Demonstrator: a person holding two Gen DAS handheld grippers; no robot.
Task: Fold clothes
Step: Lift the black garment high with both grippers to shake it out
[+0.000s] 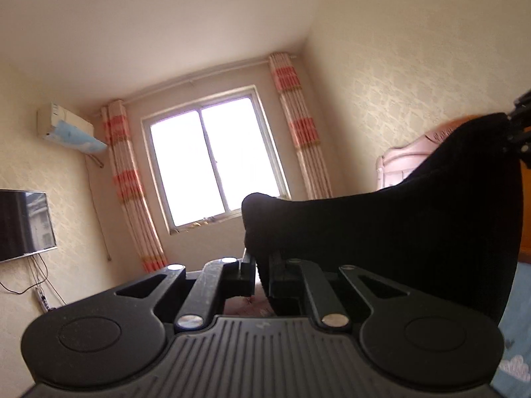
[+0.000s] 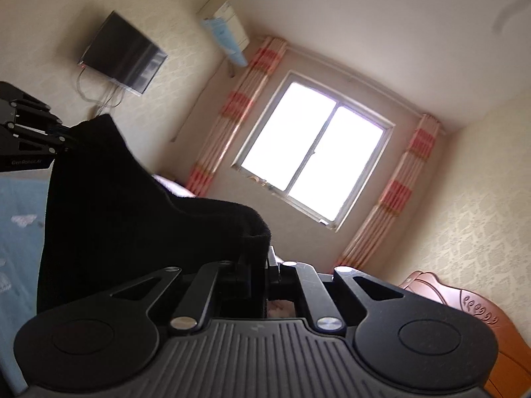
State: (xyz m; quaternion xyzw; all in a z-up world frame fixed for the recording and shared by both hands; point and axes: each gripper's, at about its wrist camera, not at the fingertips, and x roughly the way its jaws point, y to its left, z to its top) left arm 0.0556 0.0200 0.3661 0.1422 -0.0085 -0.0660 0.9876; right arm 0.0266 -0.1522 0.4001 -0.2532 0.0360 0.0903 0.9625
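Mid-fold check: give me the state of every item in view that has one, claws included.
Left claw: shut on the black garment.
Right claw: shut on the black garment.
Black garment: lifted, stretched between both claws.
Window: shut.
Curtains: drawn open.
TV: screen dark.
Air conditioner: partly wrapped in a blue cover.

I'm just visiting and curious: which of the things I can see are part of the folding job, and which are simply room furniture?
Part of the job:
black garment
left gripper
right gripper

Just there:
window
curtains
television
air conditioner
wooden headboard
blue bedding
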